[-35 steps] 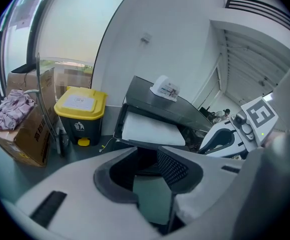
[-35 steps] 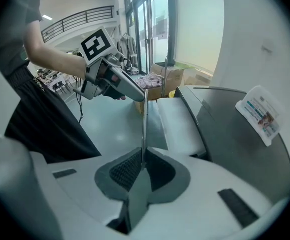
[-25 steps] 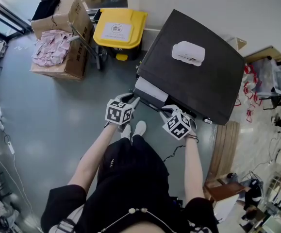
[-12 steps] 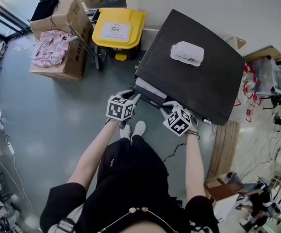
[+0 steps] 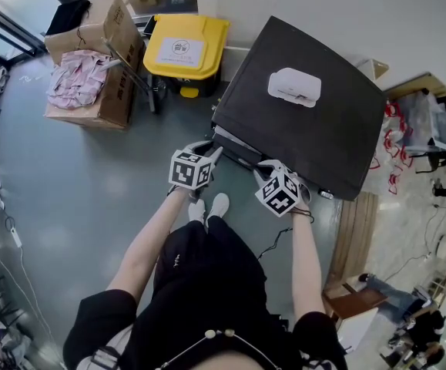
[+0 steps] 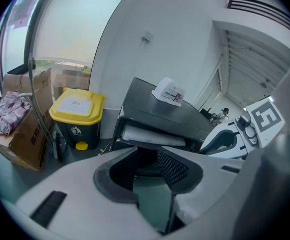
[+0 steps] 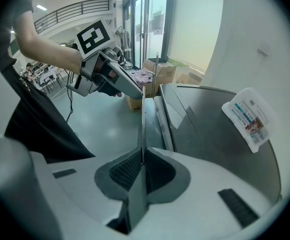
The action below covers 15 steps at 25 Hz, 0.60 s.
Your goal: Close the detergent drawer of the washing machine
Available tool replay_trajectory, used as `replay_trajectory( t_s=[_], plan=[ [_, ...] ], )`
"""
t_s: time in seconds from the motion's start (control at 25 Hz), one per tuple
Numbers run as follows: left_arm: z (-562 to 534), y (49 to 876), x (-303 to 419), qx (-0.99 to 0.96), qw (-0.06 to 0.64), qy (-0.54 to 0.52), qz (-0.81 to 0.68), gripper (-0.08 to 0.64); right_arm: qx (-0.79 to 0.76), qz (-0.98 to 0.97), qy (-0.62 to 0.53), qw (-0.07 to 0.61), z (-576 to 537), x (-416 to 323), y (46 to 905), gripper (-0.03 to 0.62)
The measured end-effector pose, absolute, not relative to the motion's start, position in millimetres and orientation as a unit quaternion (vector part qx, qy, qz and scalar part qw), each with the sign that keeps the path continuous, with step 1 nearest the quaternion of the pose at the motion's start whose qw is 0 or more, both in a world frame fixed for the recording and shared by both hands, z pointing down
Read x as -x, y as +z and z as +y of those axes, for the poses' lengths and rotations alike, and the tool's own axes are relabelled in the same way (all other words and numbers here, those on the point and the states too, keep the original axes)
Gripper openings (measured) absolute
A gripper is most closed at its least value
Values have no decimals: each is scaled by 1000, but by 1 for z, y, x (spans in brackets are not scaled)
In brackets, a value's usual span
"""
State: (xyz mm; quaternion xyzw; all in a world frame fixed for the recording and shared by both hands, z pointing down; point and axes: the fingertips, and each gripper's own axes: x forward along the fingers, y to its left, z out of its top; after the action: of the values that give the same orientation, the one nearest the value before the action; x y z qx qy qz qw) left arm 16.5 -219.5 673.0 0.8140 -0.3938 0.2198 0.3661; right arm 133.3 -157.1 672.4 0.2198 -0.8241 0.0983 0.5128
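A dark washing machine [image 5: 300, 129] fills the centre right of the head view. Its detergent drawer [image 5: 234, 146] sticks out a little at the front left corner as a pale strip. My left gripper [image 5: 211, 156] is at the drawer's left end. Seen from the left gripper view, its jaws stand open just short of the white drawer front [image 6: 152, 135], with only floor between them. My right gripper [image 5: 267, 172] is at the drawer's right end. In the right gripper view my right gripper [image 7: 142, 166] is shut on a thin edge of the drawer front [image 7: 142, 124].
A white pack [image 5: 293, 87] lies on the machine's top. To the left stand a yellow-lidded bin [image 5: 186, 48] and a cardboard box of clothes [image 5: 84, 83]. Wooden boards [image 5: 353, 237] lie on the floor at right. The person's feet [image 5: 207, 205] are just below the grippers.
Both grippers have edged toward the machine, and the pale strip of drawer that shows has grown shorter. The right jaws have kept their grip.
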Motion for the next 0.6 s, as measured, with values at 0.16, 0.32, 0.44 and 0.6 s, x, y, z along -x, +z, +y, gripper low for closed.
replay_trajectory(
  t_s=[0.16,0.32,0.44,0.6],
  plan=[
    [-226,673,-19,-813,365,219,-397,123,-252,-817,98,509,-163,-136,673,40],
    [-229,674,-19,-814,366,217,-396,123,-265,-814,101,506,-166,-136,674,40],
    [-230,674,-20,-814,366,217,-396,123,-278,-810,106,505,-168,-137,674,41],
    [-236,674,-21,-816,364,217,-394,123,-296,-804,113,503,-173,-138,673,41]
  ],
)
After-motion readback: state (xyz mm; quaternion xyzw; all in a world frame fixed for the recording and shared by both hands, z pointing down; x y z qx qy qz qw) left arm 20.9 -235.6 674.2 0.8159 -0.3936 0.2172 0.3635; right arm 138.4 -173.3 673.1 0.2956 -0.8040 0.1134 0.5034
